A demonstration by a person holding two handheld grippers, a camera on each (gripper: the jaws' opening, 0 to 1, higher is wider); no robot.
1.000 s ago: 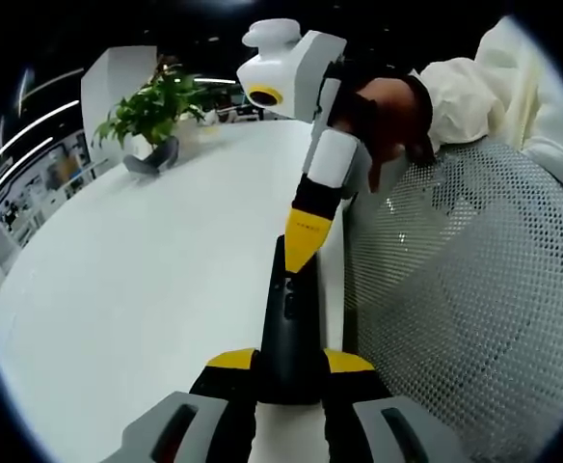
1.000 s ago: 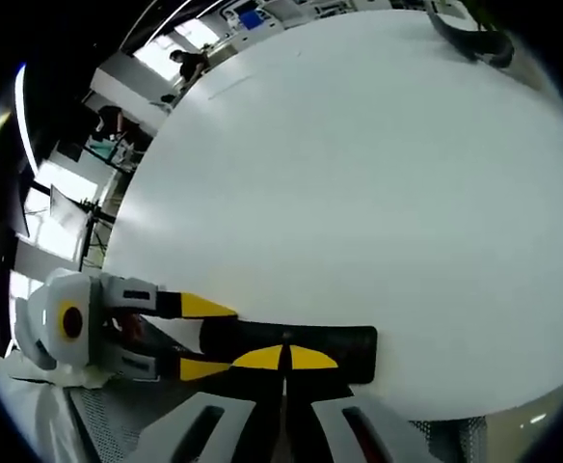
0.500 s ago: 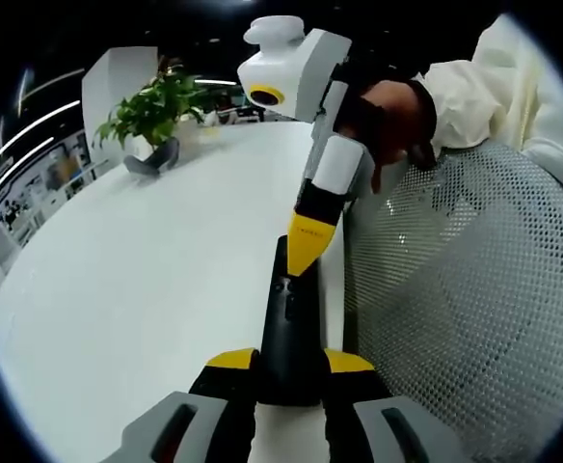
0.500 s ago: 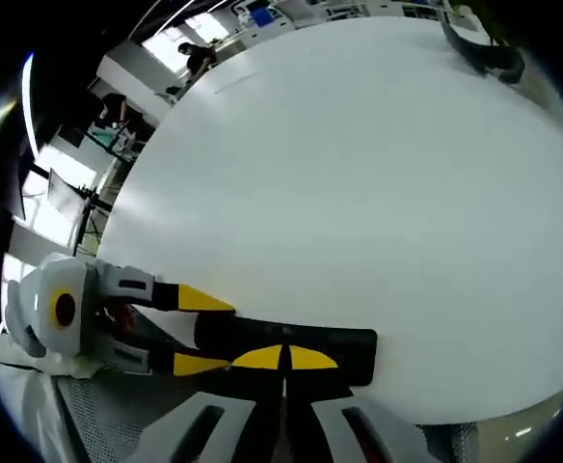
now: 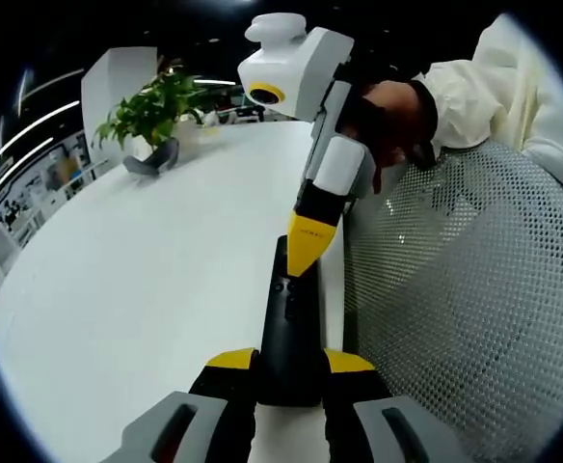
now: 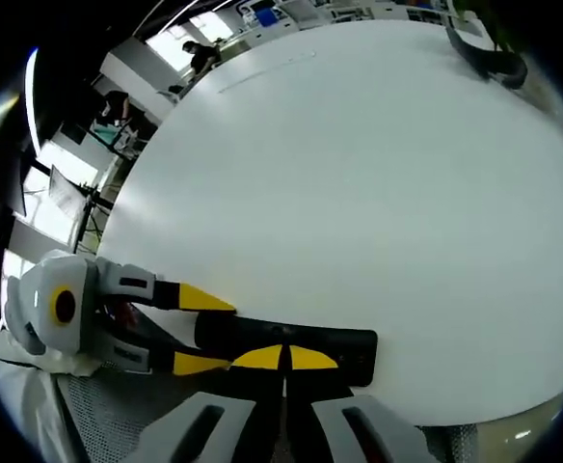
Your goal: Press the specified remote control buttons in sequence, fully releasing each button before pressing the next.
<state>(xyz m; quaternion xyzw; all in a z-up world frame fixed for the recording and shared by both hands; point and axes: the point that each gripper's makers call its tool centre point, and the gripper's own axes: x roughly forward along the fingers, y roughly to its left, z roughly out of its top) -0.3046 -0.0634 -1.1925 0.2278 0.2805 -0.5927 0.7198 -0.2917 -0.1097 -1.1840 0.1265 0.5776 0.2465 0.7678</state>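
- Your left gripper (image 5: 289,361) has its yellow jaws closed around the near end of the black remote control (image 5: 289,318), one jaw on each side, and it holds the remote flat on the white table (image 5: 147,280), close to the table edge.
- Your right gripper (image 5: 306,258) has its two jaws pressed together into one yellow point, with nothing between them. The tip is on the remote's button area; I cannot tell if it is really pushing.
- I judge you are in the middle of one press. The next move asks you to lift the tip fully off before you go to another button.
- Beside the table is a mesh chair (image 5: 465,289), and far away stands a potted plant (image 5: 154,121).
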